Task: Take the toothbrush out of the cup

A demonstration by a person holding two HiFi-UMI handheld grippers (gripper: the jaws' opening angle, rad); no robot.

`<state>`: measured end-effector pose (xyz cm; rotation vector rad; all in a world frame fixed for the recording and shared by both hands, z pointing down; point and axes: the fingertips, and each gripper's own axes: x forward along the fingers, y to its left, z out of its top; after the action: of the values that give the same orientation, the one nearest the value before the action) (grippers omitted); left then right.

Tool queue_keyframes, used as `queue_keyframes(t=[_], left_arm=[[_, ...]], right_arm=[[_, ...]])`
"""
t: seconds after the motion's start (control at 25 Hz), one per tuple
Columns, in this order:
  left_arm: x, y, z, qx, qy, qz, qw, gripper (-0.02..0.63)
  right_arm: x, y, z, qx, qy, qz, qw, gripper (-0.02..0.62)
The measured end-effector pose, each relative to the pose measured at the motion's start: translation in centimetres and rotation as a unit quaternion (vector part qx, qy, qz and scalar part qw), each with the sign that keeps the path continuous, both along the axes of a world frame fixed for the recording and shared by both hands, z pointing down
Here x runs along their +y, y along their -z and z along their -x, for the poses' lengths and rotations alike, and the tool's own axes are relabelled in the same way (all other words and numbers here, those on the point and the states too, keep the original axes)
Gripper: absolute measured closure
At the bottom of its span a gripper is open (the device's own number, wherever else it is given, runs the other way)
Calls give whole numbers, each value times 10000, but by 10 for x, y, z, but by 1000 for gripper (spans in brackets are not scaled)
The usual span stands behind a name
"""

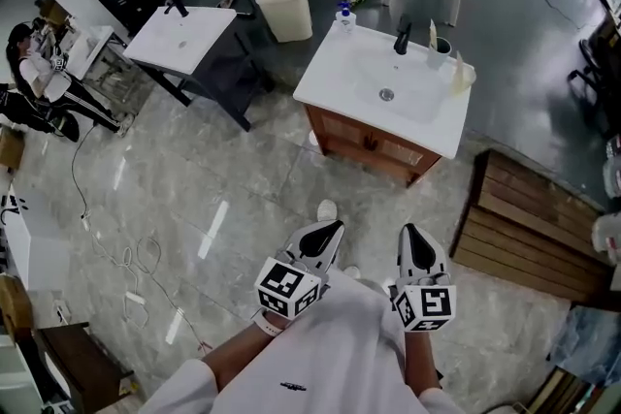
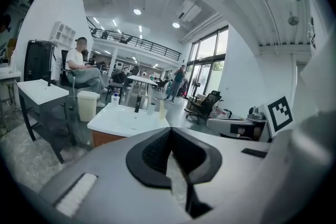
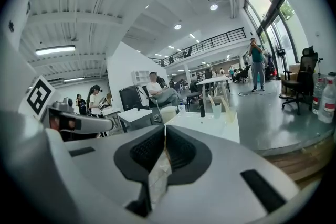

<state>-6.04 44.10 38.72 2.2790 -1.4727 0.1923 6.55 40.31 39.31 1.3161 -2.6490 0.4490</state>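
A white sink vanity (image 1: pixel 340 73) stands well ahead of me on the grey floor. At its back right corner, beside the black faucet (image 1: pixel 402 39), stands a clear cup (image 1: pixel 440 48) with a toothbrush (image 1: pixel 433 33) sticking up out of it. The right gripper view shows the same cup (image 3: pixel 216 110) and toothbrush (image 3: pixel 211 100) far off. My left gripper (image 1: pixel 333 228) and right gripper (image 1: pixel 409 233) are held side by side close to my body, far short of the vanity. Both are shut with nothing between the jaws, as each gripper's own view (image 2: pixel 169 131) (image 3: pixel 164 128) shows.
A second, yellowish cup (image 1: pixel 464 74) and a soap bottle (image 1: pixel 344 15) are on the vanity. A white bin (image 1: pixel 284 8) and another sink table (image 1: pixel 181 39) stand to the left, wooden slats (image 1: pixel 529 223) to the right. People sit at the back; a cable (image 1: pixel 107 247) lies on the floor.
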Motion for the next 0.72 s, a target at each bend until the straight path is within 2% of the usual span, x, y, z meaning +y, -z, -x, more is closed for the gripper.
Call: queue_keyframes(t=[0.2,0.32,0.56,0.72], left_arm=[[-42,-24,16,8,-91,286,9995,600],[-78,-35,29,145,-213,397,9989,600],[-197,-26,46,259,-582,249,9977,600],[-273,-18,77,253,-742,304,9965,600]], right_arm=[[-43,-6,13,102,-53,-12,9999,588],[-75,-11,23,137,-138,13,9998,588],[-185,-4,43,196,-475,37,9987,588],[-265,18,59,270,-754,-99,9967,588]])
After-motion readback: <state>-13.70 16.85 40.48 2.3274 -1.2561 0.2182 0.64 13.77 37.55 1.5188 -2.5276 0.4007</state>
